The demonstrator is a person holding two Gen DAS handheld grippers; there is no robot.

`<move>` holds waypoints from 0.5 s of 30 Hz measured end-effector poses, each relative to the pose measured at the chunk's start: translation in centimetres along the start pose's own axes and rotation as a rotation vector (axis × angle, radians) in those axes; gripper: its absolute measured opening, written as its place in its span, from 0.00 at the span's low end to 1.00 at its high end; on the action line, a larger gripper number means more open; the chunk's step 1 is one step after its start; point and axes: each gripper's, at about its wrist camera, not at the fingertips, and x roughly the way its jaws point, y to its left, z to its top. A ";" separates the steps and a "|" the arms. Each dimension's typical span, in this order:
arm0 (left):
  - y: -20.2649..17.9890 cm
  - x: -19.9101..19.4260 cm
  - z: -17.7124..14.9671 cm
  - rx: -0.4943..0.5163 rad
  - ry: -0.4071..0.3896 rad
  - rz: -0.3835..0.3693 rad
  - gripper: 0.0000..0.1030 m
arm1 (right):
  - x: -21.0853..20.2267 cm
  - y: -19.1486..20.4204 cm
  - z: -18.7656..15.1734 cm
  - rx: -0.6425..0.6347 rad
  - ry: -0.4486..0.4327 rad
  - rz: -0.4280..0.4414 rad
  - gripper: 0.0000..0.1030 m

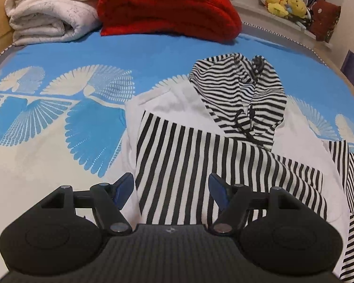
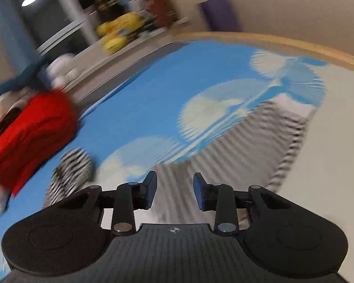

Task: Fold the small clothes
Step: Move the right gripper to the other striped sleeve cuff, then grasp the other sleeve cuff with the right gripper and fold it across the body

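A wide blue bedspread (image 1: 134,47) with pale fan patterns is filling the left wrist view, stretching ahead and to both sides of the left gripper (image 1: 171,184). At its far edge, well ahead and to the left, a folded white blanket (image 1: 49,16) is sitting just beside a folded red blanket (image 1: 170,11). Further off to the right, a pale ledge (image 1: 292,23) is carrying a cluster of yellow plush toys (image 1: 285,3).

The striped garment (image 1: 200,165), black and white with plain white panels, is lying on the bedspread directly ahead of the left gripper, its finely striped hood (image 1: 240,94) bunching up at the far end. The left gripper's jaws are standing wide apart, hovering over the near edge of the garment and pinching nothing.

The right wrist view is smearing badly. The right gripper (image 2: 175,189) is showing its jaws partly parted with nothing between them, and striped cloth (image 2: 236,146) is lying ahead of it on the bedspread (image 2: 153,82). A wooden bed edge (image 2: 295,44) is curving beyond.
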 end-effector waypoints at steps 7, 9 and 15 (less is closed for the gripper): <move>-0.1 0.3 0.1 0.020 0.002 -0.005 0.73 | 3.7 -10.2 2.7 0.201 -0.018 -0.150 0.36; -0.1 0.5 0.0 0.023 0.006 -0.002 0.73 | 5.0 -11.8 2.3 0.227 -0.019 -0.190 0.37; -0.2 0.9 -0.2 0.027 0.019 -0.001 0.73 | 9.4 -15.2 1.4 0.345 0.019 -0.207 0.37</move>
